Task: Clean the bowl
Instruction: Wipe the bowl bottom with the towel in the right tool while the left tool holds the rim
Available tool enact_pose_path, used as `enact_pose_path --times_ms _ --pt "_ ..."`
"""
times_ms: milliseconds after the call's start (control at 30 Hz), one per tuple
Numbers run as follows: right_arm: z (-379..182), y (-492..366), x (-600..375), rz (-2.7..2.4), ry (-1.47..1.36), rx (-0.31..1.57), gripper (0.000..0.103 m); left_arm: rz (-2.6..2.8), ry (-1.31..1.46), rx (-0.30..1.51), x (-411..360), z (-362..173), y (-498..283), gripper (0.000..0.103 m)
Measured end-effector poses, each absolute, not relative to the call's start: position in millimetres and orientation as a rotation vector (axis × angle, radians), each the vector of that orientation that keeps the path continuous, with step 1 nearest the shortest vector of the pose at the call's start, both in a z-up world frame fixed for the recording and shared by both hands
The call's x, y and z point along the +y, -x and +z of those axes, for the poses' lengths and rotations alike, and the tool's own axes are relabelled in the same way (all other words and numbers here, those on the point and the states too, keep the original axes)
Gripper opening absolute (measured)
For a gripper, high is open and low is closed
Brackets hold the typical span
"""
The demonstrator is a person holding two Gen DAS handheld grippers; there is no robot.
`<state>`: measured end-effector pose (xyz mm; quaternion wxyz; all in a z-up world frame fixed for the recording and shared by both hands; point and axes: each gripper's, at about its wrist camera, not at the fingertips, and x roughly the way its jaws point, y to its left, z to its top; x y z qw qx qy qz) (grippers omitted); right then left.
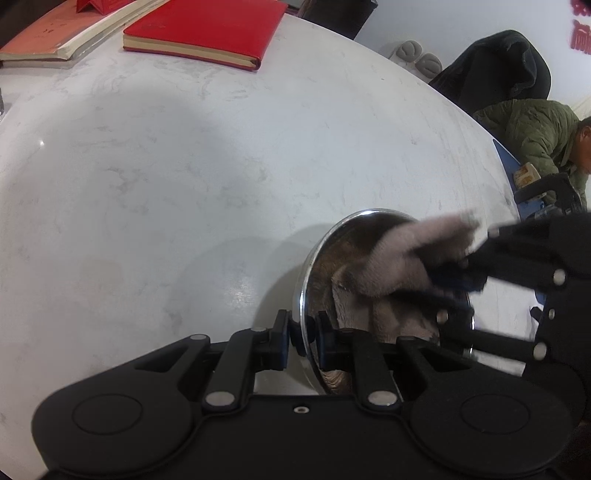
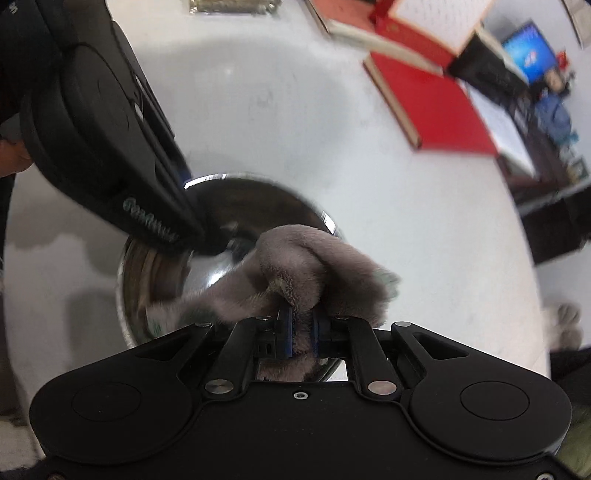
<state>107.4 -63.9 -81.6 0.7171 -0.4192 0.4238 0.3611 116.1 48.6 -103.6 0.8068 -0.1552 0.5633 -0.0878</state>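
A pale marbled worktop (image 1: 184,166) carries a steel bowl (image 1: 314,258), a red notebook (image 1: 207,31) and – apparently – more books (image 1: 55,37) beside it.

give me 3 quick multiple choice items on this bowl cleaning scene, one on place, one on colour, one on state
1. Where is the left gripper clamped?
A. on the bowl rim
B. on a book
C. on the table edge

2. What colour is the closed notebook?
A. blue
B. red
C. green

3. What is the right gripper doing?
A. hanging open
B. shut on nothing
C. shut on the cloth

Answers: 1 A, its pads pinch the steel rim; 2 B, its cover is red; 3 C, grey cloth sits pinched between its pads.
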Motion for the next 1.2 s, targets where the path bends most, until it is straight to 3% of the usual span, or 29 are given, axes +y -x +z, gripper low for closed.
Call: enact_pose_path --times_ms 233,500,667,867,1200 --pt "-79.7 -113.3 -74.3 0.795 0.687 1.135 0.009 -0.195 0.331 1.199 45.5 -104.1 -117.2 0.014" --pt "-77.9 -147.8 -136.7 0.808 -0.001 1.37 0.009 -0.2 0.338 1.218 47.3 -103.8 -121.4 0.014" --pt "-60.2 -137.7 -185.4 0.78 -0.303 1.304 0.009 -0.213 0.339 1.232 49.0 -103.8 -125.6 0.014" --pt "-28.0 -134.0 -225.5 0.7 -0.443 1.144 0.009 -0.25 0.286 1.24 42.4 -103.0 -128.6 0.014" --pt "19.7 -148.0 -251.1 0.518 -0.243 0.865 0.009 -0.274 0.258 1.253 38.1 -103.4 -131.3 0.015"
